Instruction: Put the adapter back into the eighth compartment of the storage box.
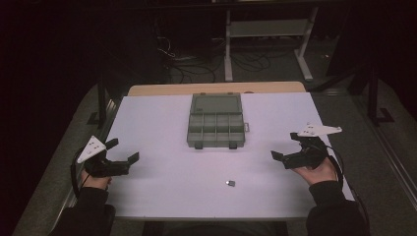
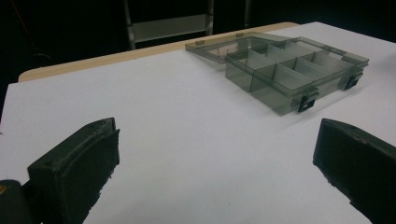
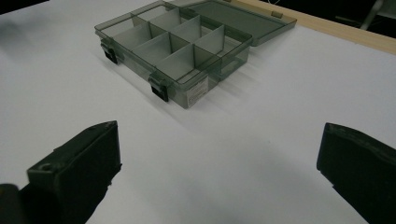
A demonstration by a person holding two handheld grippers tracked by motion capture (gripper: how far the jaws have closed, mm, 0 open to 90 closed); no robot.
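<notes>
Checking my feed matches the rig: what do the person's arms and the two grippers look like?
Both forearms wear dark long sleeves. The left gripper and right gripper are black, each with two blocky black fingers and a pale grey three-cornered plate on top. A thin black cable loops from each gripper back past the wrist. No markings are readable.

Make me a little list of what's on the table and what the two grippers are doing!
table: white top, a person's hands at the near edge
box: grey see-through compartment box, lid folded back flat, compartments look empty
small thing: tiny dark object near the person, in front of the box; too small to tell what it is
left gripper: open, holding nothing, over the table's left side
right gripper: open, holding nothing, over the table's right side
touching: neither gripper touches the box or the small thing
</notes>
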